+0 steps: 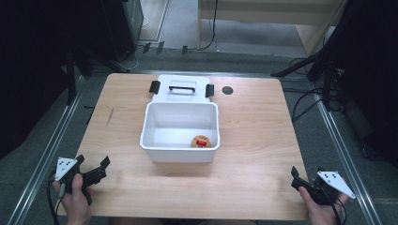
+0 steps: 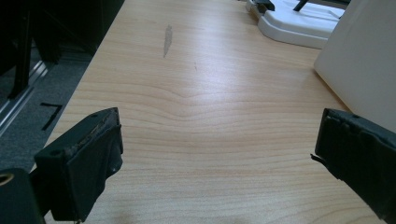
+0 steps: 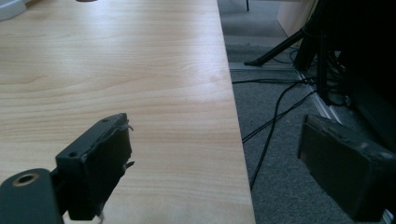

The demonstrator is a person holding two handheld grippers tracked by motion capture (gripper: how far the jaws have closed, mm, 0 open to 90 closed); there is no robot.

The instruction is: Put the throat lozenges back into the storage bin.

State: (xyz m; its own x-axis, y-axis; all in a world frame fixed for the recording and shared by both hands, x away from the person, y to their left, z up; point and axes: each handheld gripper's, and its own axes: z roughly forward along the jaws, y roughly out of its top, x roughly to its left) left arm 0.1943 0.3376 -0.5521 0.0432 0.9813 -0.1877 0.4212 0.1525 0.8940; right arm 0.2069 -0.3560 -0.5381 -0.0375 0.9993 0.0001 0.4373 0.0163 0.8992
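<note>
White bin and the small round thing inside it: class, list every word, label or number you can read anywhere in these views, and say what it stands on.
None can be read.
round item with a red patch in the white bin: any print is too small and blurred.
white lid: no text shows.

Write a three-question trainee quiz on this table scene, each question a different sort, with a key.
1. True or false: the lid sits closed on the bin.
2. Multiple choice: the round snack lies (A) on the table beside the bin, (B) inside the bin near its front right corner, (C) on the lid.
3. Fill in: neither the left gripper nor the right gripper has anything between its ____.

Key: 1 false, the lid lies flat on the table behind the bin. 2 B. 3 fingers; both are open at the near table edge.
</note>
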